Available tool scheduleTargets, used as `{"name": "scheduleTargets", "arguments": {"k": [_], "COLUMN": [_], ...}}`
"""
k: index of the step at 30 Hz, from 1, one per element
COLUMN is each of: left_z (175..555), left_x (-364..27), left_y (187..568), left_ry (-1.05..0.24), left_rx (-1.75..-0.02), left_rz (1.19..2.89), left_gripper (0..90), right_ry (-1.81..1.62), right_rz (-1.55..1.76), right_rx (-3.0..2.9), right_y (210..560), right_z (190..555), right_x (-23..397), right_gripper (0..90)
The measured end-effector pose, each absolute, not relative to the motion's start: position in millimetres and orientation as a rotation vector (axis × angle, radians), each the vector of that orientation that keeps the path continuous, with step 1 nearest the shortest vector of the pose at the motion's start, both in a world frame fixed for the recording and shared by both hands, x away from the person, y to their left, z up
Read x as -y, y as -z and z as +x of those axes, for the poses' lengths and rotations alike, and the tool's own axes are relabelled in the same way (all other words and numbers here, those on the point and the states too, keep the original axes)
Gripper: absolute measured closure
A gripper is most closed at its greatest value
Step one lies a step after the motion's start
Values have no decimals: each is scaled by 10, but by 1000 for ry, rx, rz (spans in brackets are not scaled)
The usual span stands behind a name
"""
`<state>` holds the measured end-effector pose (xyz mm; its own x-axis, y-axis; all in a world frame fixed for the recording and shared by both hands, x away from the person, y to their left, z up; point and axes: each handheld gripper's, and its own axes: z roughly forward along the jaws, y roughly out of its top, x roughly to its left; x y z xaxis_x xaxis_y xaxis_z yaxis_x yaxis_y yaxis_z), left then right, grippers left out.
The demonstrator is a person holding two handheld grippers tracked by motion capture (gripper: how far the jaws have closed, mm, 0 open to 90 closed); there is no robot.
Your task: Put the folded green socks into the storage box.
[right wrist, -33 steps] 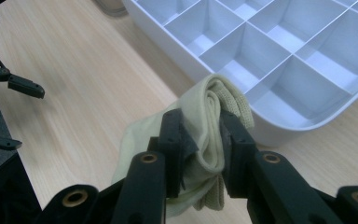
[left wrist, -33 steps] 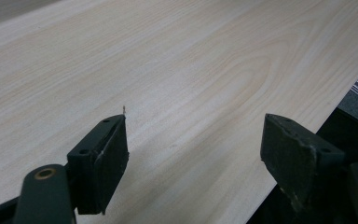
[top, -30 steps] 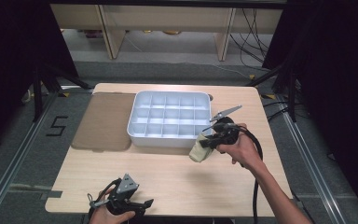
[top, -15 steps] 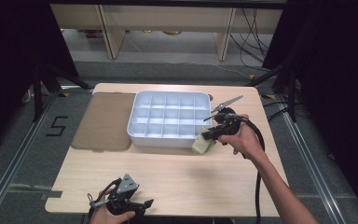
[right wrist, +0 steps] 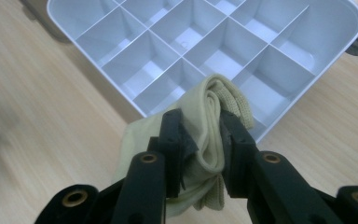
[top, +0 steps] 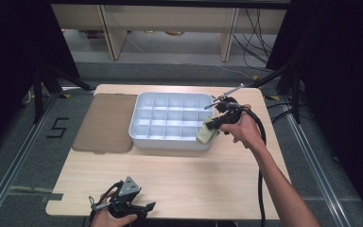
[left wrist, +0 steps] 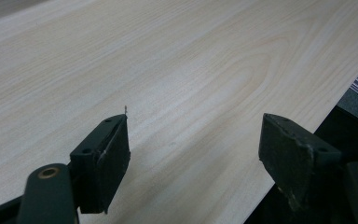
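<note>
A "5" (top: 59,127) is marked on the dark floor left of the table (top: 179,179), and that is all the writing on show. The right gripper (right wrist: 200,140) pinches a folded pale yellow-green cloth (right wrist: 209,116), soft and ribbed at its edge, bunched between the jaws and hanging over the near right corner of the white divided tray (top: 142,130). Down at the table's near edge, the left gripper (left wrist: 193,149) sits with its jaws spread wide over bare wood, nothing between them.

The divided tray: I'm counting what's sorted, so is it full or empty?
Empty: every compartment of the divided tray shows bare; the yellow cloth hangs clamped in the right tongs.
</note>
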<state>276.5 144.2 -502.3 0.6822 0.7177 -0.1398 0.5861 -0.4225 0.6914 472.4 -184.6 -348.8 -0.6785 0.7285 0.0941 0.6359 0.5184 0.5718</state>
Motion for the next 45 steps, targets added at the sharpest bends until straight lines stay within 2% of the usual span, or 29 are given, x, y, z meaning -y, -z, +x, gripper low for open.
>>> {"name": "scheduleTargets", "arguments": {"k": [19,45], "left_z": [2760,2750], "left_x": [-1437,-1417], "left_y": [5021,5043], "left_ry": [-217,-203], "left_rx": [-971,-994], "left_rz": [2160,2155], "left_gripper": [239,239], "right_ry": [-721,-620], "right_rz": [1229,1226], "right_rx": [-2562,-2595], "right_y": [3673,4033], "right_z": [5091,5231], "right_x": [1760,1672], "right_gripper": [736,736]}}
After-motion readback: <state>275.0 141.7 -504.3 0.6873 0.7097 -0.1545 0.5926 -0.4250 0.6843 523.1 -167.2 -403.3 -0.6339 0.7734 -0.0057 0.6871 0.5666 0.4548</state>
